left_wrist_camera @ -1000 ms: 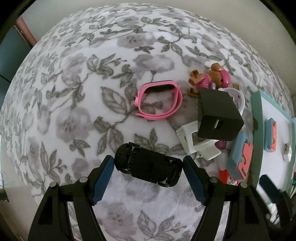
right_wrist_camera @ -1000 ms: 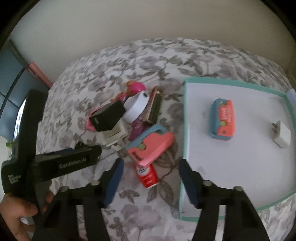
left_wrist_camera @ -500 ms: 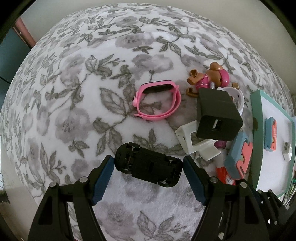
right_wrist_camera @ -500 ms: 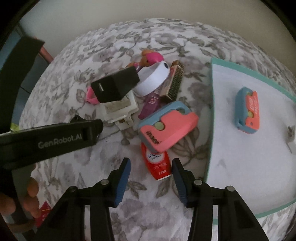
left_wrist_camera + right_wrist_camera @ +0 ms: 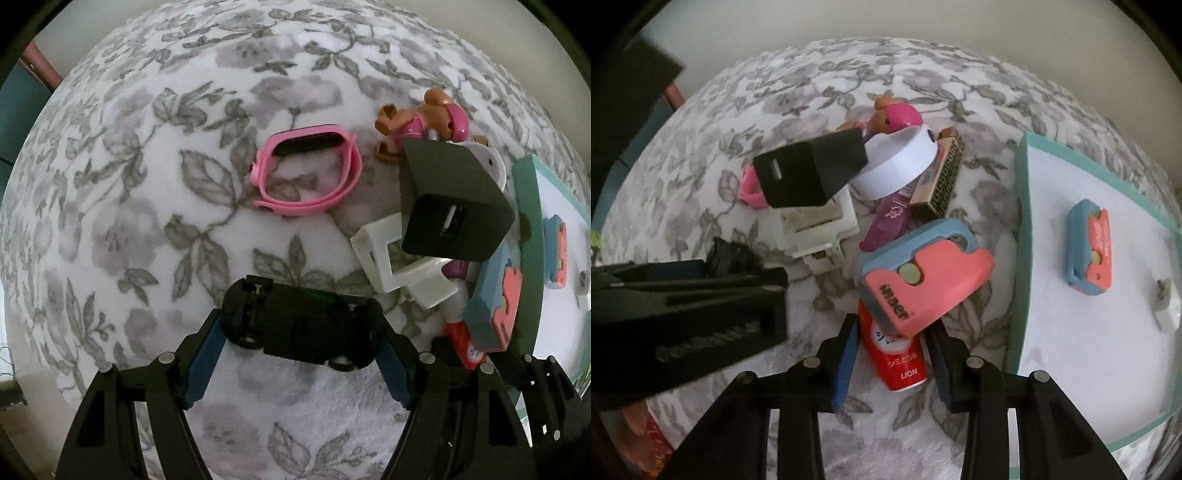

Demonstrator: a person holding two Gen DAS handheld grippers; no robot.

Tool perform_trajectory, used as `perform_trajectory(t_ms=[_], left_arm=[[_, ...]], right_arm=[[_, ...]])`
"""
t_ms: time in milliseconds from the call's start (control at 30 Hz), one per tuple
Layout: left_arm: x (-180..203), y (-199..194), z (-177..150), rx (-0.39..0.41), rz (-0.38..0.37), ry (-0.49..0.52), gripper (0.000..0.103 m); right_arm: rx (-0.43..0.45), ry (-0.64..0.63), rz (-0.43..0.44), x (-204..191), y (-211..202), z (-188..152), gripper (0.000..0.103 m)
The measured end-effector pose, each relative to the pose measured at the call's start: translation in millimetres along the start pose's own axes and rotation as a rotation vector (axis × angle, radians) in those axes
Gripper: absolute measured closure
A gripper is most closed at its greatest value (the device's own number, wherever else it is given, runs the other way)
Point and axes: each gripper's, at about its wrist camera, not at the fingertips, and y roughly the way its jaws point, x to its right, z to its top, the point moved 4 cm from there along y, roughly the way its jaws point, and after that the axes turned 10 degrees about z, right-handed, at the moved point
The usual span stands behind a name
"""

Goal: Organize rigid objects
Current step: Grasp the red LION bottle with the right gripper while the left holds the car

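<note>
My left gripper (image 5: 299,332) is shut on a black toy car (image 5: 301,326), which lies crosswise between its blue pads. My right gripper (image 5: 892,341) has its jaws closed in around a red LION tube (image 5: 899,356) lying on the floral cloth; whether the pads press it I cannot tell. A pink-and-blue cutter (image 5: 923,277) rests on the tube's far end. A teal-rimmed white tray (image 5: 1021,206) at the right holds a second pink-and-blue cutter (image 5: 1089,253) and a white plug (image 5: 1161,304).
A pile sits beyond the tube: a black charger block (image 5: 812,171), white holder (image 5: 816,229), white ring (image 5: 899,162), purple tube (image 5: 886,221), harmonica (image 5: 940,181), pink-brown toy dog (image 5: 894,114). A pink watch band (image 5: 308,171) lies on the cloth.
My right gripper has moved forward and down to the red tube and its jaws have narrowed around it. My left gripper still holds the toy car, nearly unmoved.
</note>
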Motion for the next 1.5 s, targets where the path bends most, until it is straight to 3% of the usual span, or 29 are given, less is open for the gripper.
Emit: perform_trajectory(t_ms=[167, 567, 1067, 1500], left_arm=[[-6.2, -1.2, 2.1, 0.01, -0.007, -0.02, 0.026], [0.7, -12.2, 7.3, 0.05, 0.064, 0.081, 0.026], [5.8, -8.1, 7.2, 0.07, 0.044, 0.096, 0.027], [2.9, -39.9, 5.3, 0.104, 0.022, 0.082, 0.027]], right_arm=[[0.008, 0.001, 0.004, -0.1, 1.6, 1.5, 0.062], [0.003, -0.008, 0.008, 2.0, -1.2, -2.2, 0.062], [0.001, -0.006, 0.008, 1.8, -1.3, -1.9, 0.062], [-0.033, 0.027, 0.039, 1.1, -4.3, -6.7, 0.068]])
